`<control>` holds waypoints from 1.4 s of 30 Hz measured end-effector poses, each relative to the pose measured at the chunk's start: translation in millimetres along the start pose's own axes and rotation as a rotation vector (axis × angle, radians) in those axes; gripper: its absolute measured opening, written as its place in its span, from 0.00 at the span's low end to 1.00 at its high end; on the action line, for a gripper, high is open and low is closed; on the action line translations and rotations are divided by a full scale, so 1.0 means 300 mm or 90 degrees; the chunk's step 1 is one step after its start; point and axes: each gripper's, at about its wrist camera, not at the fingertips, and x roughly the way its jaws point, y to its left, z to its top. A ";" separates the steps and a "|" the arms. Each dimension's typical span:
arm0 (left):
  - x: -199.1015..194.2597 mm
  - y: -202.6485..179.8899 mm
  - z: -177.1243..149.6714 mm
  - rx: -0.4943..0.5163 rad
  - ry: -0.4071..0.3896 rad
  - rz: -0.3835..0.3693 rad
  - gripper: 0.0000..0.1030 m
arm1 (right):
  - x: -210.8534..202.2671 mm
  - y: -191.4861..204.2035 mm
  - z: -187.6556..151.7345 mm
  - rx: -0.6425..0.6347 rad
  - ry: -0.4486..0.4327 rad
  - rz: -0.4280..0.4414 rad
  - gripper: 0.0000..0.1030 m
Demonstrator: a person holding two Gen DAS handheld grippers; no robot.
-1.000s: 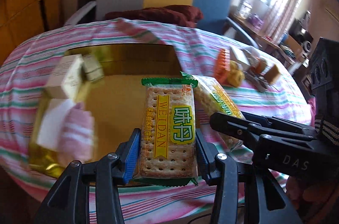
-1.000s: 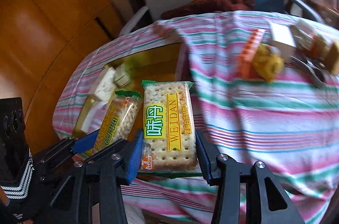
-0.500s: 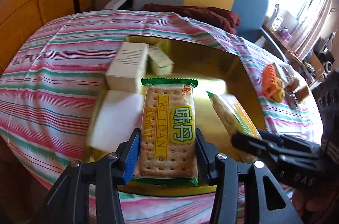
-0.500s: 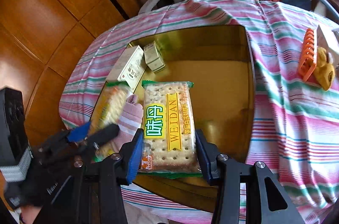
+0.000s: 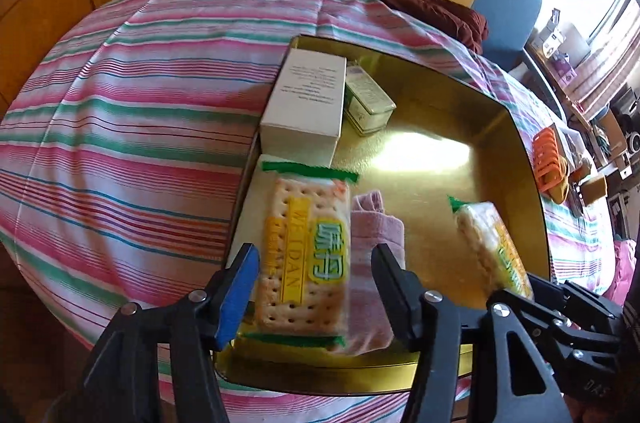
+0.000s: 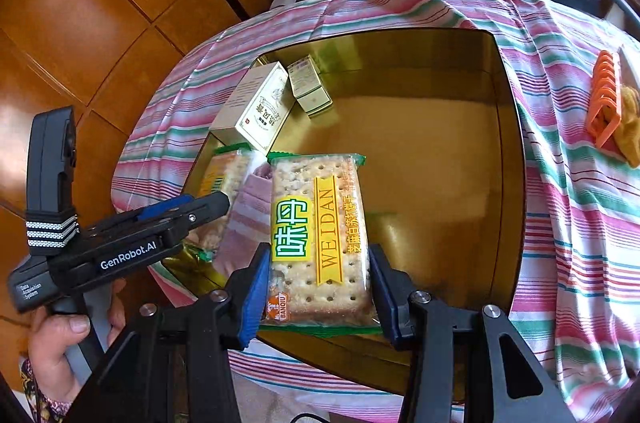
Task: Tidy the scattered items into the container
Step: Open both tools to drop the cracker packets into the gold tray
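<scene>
1. One gold container (image 6: 508,151) is seen on the bench (image 5: 120,127), which is covered with a striped cloth.
2. Two cracker packets are counted. The left cracker packet (image 5: 306,255) is seen inside the container at its near left side, lying partly on a pink striped sock (image 5: 374,251). The right cracker packet (image 6: 320,239) is held above the near part of the container.
3. Two boxes are counted in the far left corner of the container: a larger white box (image 5: 306,103) lying against the left wall, and a smaller box (image 5: 368,99) just beside it.
4. One pink striped sock is counted, seen between the two packets in the right wrist view.
5. One orange ridged item (image 6: 604,99) is seen on the cloth outside the container, to its right, touching a yellow item (image 6: 632,127).
6. The left gripper (image 5: 316,283) is seen with its fingers spread wider than the left cracker packet; gaps are visible on both sides, so the packet is not clamped.
7. The right gripper (image 6: 318,283) is seen clamped on the right cracker packet, with both pads pressed against the packet's long edges.
8. The left gripper's handle is seen held in one hand (image 6: 60,347) at the lower left of the right wrist view.
</scene>
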 end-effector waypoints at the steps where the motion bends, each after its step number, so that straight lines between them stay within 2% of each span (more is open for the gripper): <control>1: -0.011 0.004 -0.004 -0.005 -0.008 -0.001 0.58 | 0.003 0.002 -0.001 -0.001 0.002 0.000 0.46; 6: -0.067 0.012 -0.018 -0.014 -0.049 0.019 0.58 | 0.022 0.005 -0.007 0.002 0.011 -0.008 0.46; 11: -0.115 0.021 -0.045 -0.041 -0.086 0.010 0.58 | 0.055 0.010 -0.006 0.014 0.012 -0.028 0.49; 14: -0.133 0.025 -0.065 -0.064 -0.097 -0.008 0.58 | 0.073 0.018 -0.010 0.034 0.022 0.019 0.55; 16: -0.139 0.031 -0.076 -0.079 -0.104 -0.017 0.58 | 0.054 0.023 -0.013 0.028 0.005 0.035 0.55; 20: -0.149 0.030 -0.094 -0.104 -0.120 -0.035 0.58 | 0.016 0.007 -0.009 0.012 -0.022 -0.005 0.55; 22: -0.152 0.017 -0.101 -0.107 -0.124 -0.040 0.58 | 0.013 -0.012 -0.007 0.019 -0.019 -0.017 0.50; 30: -0.125 -0.090 -0.117 -0.079 -0.103 -0.058 0.58 | -0.011 -0.050 -0.023 0.027 -0.028 -0.010 0.50; 36: -0.127 -0.210 -0.147 -0.045 -0.113 -0.083 0.58 | -0.104 -0.076 -0.035 0.000 -0.091 -0.027 0.50; 42: -0.148 -0.375 -0.156 0.000 -0.137 -0.123 0.58 | -0.211 -0.186 -0.036 0.023 -0.160 -0.052 0.50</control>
